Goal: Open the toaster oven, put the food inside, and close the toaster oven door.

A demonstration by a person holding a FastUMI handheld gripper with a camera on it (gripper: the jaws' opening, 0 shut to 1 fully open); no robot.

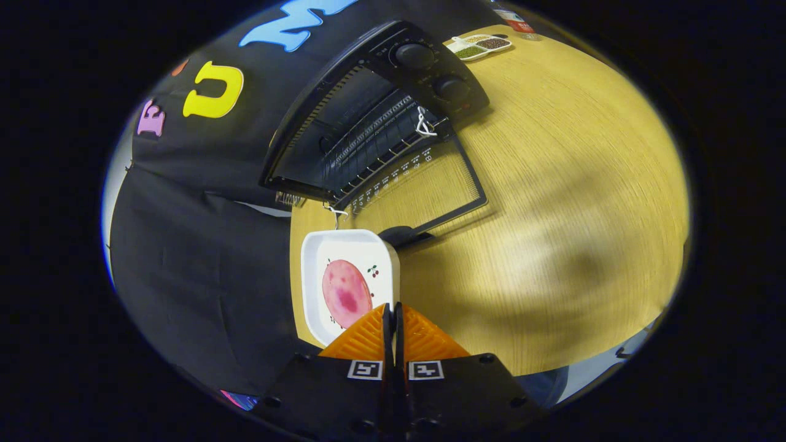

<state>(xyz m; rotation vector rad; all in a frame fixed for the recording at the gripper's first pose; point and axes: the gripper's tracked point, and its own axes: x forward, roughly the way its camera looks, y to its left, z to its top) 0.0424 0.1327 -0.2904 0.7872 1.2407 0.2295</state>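
Observation:
The black toaster oven (344,104) stands on the wooden table (552,184) with its glass door (424,184) folded down flat, and the door handle (399,235) points toward me. Its wire rack (374,147) shows inside the open cavity. A white square plate (350,245) carrying a round pink slice of food (346,293) sits just ahead of my fingers, close to the door handle. My gripper (391,307) is shut, and the plate's near rim runs in between the fingertips. The plate's near corner is hidden behind the fingers.
Two control knobs (414,55) sit on the oven's panel. Beyond the oven, a small white divided dish (479,46) with seeds or spices lies near the table's far edge, next to a red-labelled packet (516,21). Black cloth hangs beside the table.

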